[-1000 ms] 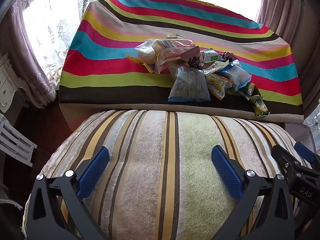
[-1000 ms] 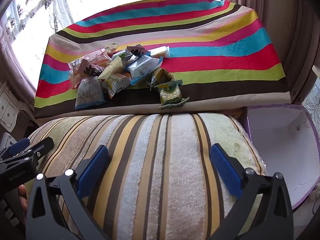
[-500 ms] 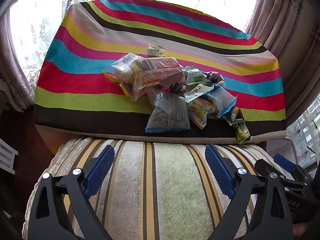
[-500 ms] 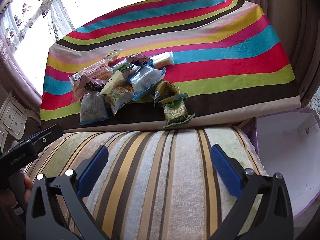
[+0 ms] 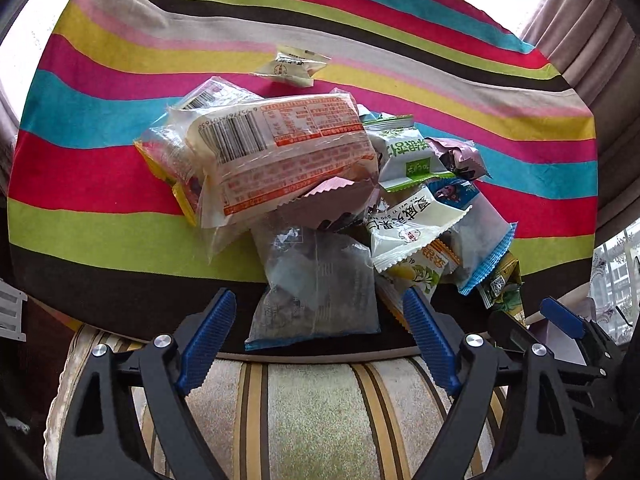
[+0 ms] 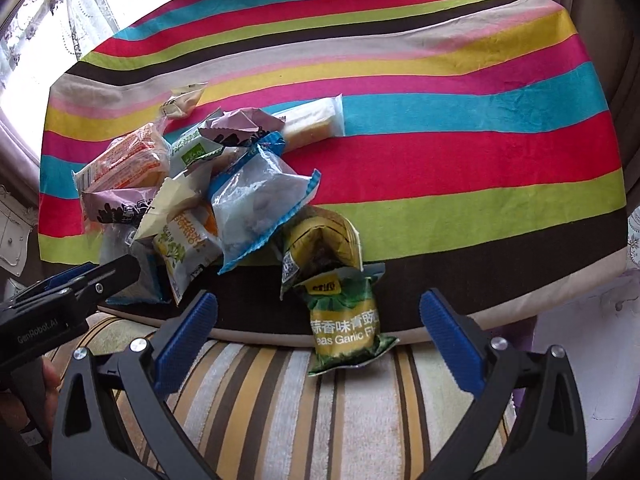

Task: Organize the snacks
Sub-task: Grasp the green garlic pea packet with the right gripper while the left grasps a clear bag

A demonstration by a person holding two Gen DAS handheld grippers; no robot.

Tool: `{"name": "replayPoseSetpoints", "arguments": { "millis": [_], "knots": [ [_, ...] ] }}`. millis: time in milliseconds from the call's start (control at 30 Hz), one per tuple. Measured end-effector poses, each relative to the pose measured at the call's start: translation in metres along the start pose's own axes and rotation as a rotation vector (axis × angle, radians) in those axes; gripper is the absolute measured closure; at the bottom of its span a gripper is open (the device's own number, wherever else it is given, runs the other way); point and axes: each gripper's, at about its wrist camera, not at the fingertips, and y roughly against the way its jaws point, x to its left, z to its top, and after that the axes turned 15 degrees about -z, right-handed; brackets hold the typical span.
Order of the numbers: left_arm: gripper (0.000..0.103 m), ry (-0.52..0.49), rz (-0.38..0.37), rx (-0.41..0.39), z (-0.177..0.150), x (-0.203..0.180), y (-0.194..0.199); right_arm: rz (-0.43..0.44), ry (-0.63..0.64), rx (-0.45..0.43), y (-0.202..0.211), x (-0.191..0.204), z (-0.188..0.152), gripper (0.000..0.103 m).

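Our left gripper (image 5: 316, 336) hangs with its blue pads spread wide, gripping nothing, either side of the near end of a clear, blue-edged packet (image 5: 316, 292) at the table's front edge. Our right gripper (image 6: 318, 332) is likewise parted and empty, its pads flanking a green pea packet (image 6: 344, 320) that juts over that edge, with free room on both sides.

The snack pile (image 5: 320, 184) lies on the left half of the striped tablecloth (image 6: 460, 152); the right half is bare cloth, open for moving. A cake bar in a clear wrapper (image 6: 316, 122) and a small cream sachet (image 5: 292, 66) lie just behind the pile.

We can read "Garlic" on the green pea packet, above Chinese characters. A big clear wrapper with orange print (image 5: 280, 148) shows a barcode, and the white sachet (image 5: 412, 220) carries pinyin too small to read fully. The left gripper's body, seen from the right wrist, is marked "GenRobot.AI".

Below both grippers spreads a striped towel cushion (image 6: 300, 408). A purple-rimmed white box (image 6: 580, 340) stands at the table's right corner. Curtains (image 5: 580, 40) and bright windows ring the room, and a white cabinet (image 6: 16, 240) stands at left.
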Motion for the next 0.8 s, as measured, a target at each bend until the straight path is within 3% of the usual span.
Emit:
{"name": "replayPoseSetpoints", "arguments": {
  "millis": [100, 233, 300, 333, 400, 633, 700, 767, 800],
  "knots": [
    [0.022, -0.007, 0.007, 0.017, 0.005, -0.004, -0.010, 0.037, 0.000, 0.019, -0.006, -0.001, 0.000, 0.002],
    [0.029, -0.011, 0.026, 0.045, 0.008, -0.006, -0.021, 0.053, 0.009, 0.038, -0.010, -0.001, -0.002, 0.018],
    [0.039, -0.008, 0.032, 0.045, 0.007, -0.006, -0.021, 0.076, 0.001, 0.058, -0.014, -0.002, -0.002, 0.024],
    [0.044, -0.005, 0.039, 0.042, 0.006, -0.008, -0.022, 0.086, -0.008, 0.067, -0.016, -0.005, -0.003, 0.036],
    [0.045, -0.009, 0.037, 0.043, 0.006, -0.008, -0.021, 0.092, -0.032, 0.065, -0.016, -0.010, -0.004, 0.043],
    [0.053, -0.012, 0.019, 0.023, -0.005, -0.005, -0.013, 0.112, 0.008, 0.057, -0.009, -0.011, 0.001, 0.039],
    [0.055, -0.005, 0.010, 0.016, -0.007, -0.004, -0.008, 0.103, 0.001, 0.106, -0.012, -0.014, 0.000, 0.038],
    [0.055, 0.002, -0.002, 0.007, -0.012, -0.003, -0.001, 0.082, -0.008, 0.101, -0.007, -0.020, -0.004, 0.027],
    [0.055, 0.007, -0.008, 0.004, -0.015, -0.002, 0.001, 0.066, 0.005, 0.097, -0.005, -0.021, -0.006, 0.026]
  ]
}}
